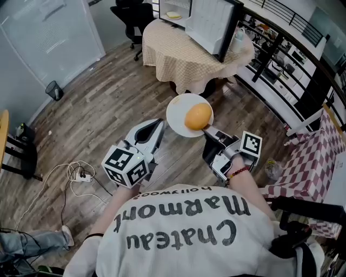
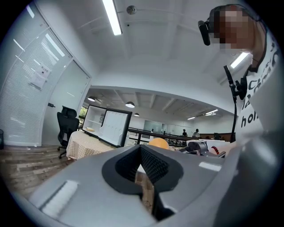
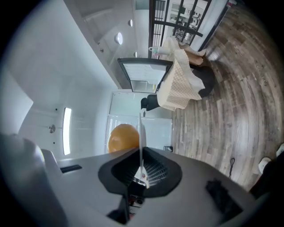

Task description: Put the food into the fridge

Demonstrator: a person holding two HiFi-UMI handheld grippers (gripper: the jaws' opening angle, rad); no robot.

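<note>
A round orange food [image 1: 198,116] lies on a white plate [image 1: 175,114] that is held out above the wooden floor. My right gripper [image 1: 208,131] is shut on the plate's near rim. In the right gripper view the plate [image 3: 141,133] shows edge-on between the jaws, with the orange food [image 3: 123,137] on its left side. My left gripper [image 1: 158,128] hangs just left of the plate, shut with nothing in it; its view [image 2: 141,150] shows the pads meeting. The small fridge [image 1: 208,21] stands on a round table [image 1: 184,54] ahead with its door open.
A plate with pale food [image 1: 173,15] sits inside the fridge. A black office chair [image 1: 130,13] stands behind the table. A power strip and cables [image 1: 81,176] lie on the floor at left. A red-checked cloth [image 1: 308,162] and railings are at right.
</note>
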